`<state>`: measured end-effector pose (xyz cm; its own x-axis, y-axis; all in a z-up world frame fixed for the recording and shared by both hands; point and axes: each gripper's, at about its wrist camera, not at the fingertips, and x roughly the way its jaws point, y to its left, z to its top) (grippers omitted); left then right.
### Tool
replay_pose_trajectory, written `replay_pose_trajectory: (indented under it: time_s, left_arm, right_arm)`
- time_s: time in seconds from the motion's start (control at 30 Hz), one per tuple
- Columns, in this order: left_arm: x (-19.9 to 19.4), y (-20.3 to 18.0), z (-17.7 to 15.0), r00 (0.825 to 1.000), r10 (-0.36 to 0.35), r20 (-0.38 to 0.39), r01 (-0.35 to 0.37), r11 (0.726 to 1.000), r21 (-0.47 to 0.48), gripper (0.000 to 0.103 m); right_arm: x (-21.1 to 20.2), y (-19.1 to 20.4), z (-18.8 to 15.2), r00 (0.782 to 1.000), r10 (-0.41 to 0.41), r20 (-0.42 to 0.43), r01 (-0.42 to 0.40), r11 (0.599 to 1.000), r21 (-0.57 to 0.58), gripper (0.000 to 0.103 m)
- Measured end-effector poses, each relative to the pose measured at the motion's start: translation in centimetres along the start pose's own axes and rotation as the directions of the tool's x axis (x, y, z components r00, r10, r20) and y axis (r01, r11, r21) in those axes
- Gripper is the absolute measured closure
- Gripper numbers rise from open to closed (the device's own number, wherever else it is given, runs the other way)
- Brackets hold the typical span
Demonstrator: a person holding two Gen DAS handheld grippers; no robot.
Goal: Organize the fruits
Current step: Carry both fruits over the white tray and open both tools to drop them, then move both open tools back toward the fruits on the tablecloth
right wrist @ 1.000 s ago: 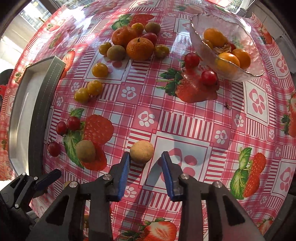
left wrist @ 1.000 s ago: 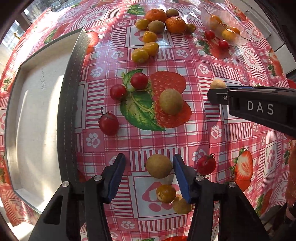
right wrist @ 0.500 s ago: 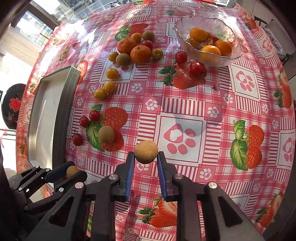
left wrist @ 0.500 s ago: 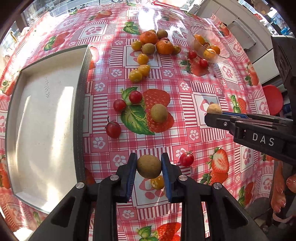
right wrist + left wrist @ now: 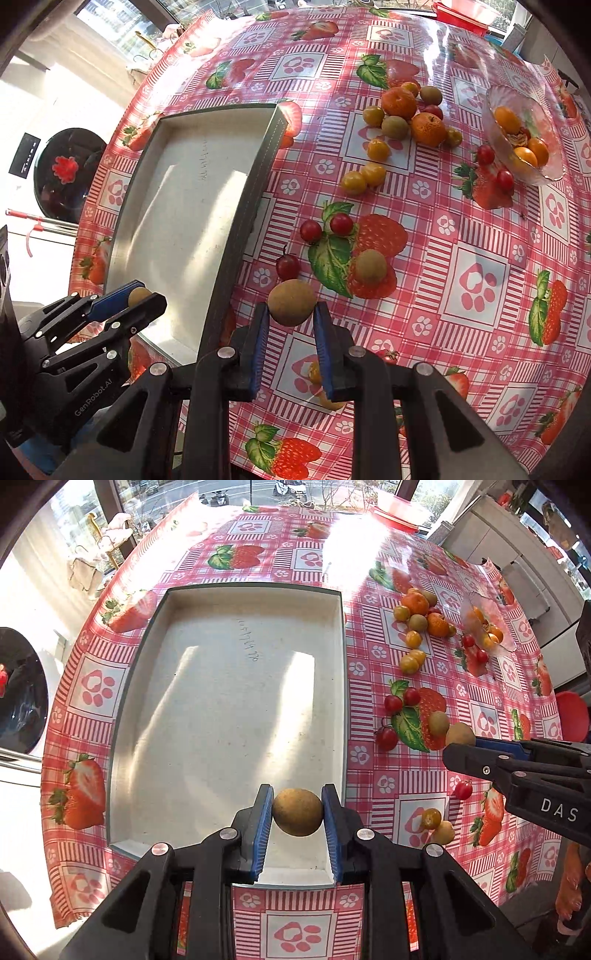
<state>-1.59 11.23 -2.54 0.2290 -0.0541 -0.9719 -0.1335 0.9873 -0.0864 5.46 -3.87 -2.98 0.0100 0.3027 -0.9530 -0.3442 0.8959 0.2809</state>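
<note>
Both grippers have lifted; I'm pinching a light, firm, round brown fruit point(image 5: 297, 812) in the left gripper point(image 5: 297, 821) and another brown fruit point(image 5: 291, 302) in the right gripper point(image 5: 290, 325), each across its middle.

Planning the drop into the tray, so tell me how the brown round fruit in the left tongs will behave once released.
The brown fruit looks nearly spherical, so it will probably roll on the tray's flat floor. The raised rim should likely contain it. It seems firm: the left tongs pinch it without visible denting.

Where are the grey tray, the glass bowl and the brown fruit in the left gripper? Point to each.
Grey tray point(image 5: 229, 716), left wrist view, bare floor.
Glass bowl point(image 5: 495, 122), right wrist view, near rim.
Brown fruit point(image 5: 297, 812), left wrist view, middle.
</note>
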Motion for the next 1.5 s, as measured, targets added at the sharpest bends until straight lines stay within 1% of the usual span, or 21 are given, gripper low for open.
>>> replay_pose_trajectory:
  time_s: [0.2, 0.37, 0.47, 0.63, 0.8, 0.83, 0.87, 0.93, 1.0, 1.07, 1.13, 1.23, 1.33, 1.37, 1.4, 1.5]
  left_arm:
    - [1.6, 5.3, -0.7, 0.997, 0.067, -0.024, -0.068, 0.996, -0.054, 0.075]
    - [3.0, 7.8, -1.2, 0.995, 0.085, -0.047, -0.088, 0.993, -0.076, 0.075]
    - [3.8, 8.6, -1.5, 0.994, 0.088, -0.064, -0.093, 0.993, -0.078, 0.075]
    - [4.8, 8.8, -1.8, 0.993, 0.087, -0.084, -0.093, 0.993, -0.071, 0.075]
    - [5.6, 8.3, -2.0, 0.991, 0.090, -0.103, -0.096, 0.994, -0.055, 0.074]
    - [5.8, 8.2, -2.0, 0.989, 0.097, -0.110, -0.103, 0.993, -0.050, 0.071]
    - [5.9, 8.2, -2.1, 0.988, 0.107, -0.113, -0.113, 0.993, -0.048, 0.053]
    - [6.1, 8.1, -2.0, 0.986, 0.134, -0.096, -0.139, 0.989, -0.050, 0.031]
    - [5.8, 8.0, -2.1, 0.989, 0.128, -0.080, -0.133, 0.990, -0.051, 0.031]
    - [5.9, 7.9, -2.1, 0.989, 0.123, -0.085, -0.128, 0.991, -0.049, 0.031]
    - [5.9, 7.7, -2.1, 0.987, 0.134, -0.085, -0.138, 0.989, -0.044, 0.031]
    - [5.5, 7.6, -1.8, 0.988, 0.133, -0.085, -0.137, 0.990, -0.042, 0.031]
    - [5.1, 7.3, -1.4, 0.987, 0.137, -0.080, -0.139, 0.990, -0.026, 0.031]
    - [4.9, 7.0, -1.3, 0.988, 0.135, -0.078, -0.137, 0.990, -0.021, 0.031]
    - [4.7, 6.6, -1.2, 0.988, 0.134, -0.075, -0.136, 0.991, -0.016, 0.031]
    - [4.3, 5.2, -1.2, 0.989, 0.130, -0.069, -0.130, 0.991, 0.005, 0.031]
  right_arm:
    - [3.0, 5.8, 1.5, 0.998, 0.031, -0.051, -0.035, 0.996, -0.080, 0.077]
    - [6.1, 8.7, 1.9, 0.994, 0.020, -0.110, -0.033, 0.993, -0.114, 0.077]
    - [7.6, 9.6, 2.1, 0.991, -0.012, -0.137, -0.007, 0.991, -0.135, 0.076]
    - [9.3, 10.1, 2.0, 0.983, -0.053, -0.174, 0.026, 0.988, -0.153, 0.075]
    - [10.0, 10.2, 1.7, 0.979, -0.063, -0.194, 0.033, 0.987, -0.155, 0.075]
    - [10.3, 10.3, 1.6, 0.979, -0.065, -0.196, 0.034, 0.987, -0.155, 0.070]
    - [10.4, 10.4, 1.6, 0.978, -0.065, -0.198, 0.034, 0.987, -0.156, 0.061]
    - [10.4, 10.6, 1.6, 0.980, -0.054, -0.190, 0.024, 0.988, -0.155, 0.055]
    - [9.9, 10.6, 1.7, 0.983, -0.041, -0.179, 0.014, 0.989, -0.150, 0.047]
    - [9.2, 10.4, 1.9, 0.986, -0.029, -0.163, 0.005, 0.989, -0.147, 0.033]
    - [8.3, 10.4, 2.0, 0.989, -0.020, -0.146, -0.001, 0.990, -0.143, 0.025]
    - [7.2, 10.7, 2.3, 0.994, -0.015, -0.110, 0.000, 0.990, -0.139, 0.020]
    - [5.7, 10.2, 2.2, 0.996, -0.049, -0.069, 0.039, 0.989, -0.146, 0.014]
    - [5.4, 9.9, 2.1, 0.996, -0.058, -0.061, 0.049, 0.988, -0.144, 0.013]
    - [4.7, 8.7, 2.3, 0.996, -0.064, -0.060, 0.055, 0.989, -0.137, 0.013]
    - [3.9, 6.9, 2.3, 0.995, -0.077, -0.063, 0.071, 0.993, -0.092, 0.013]
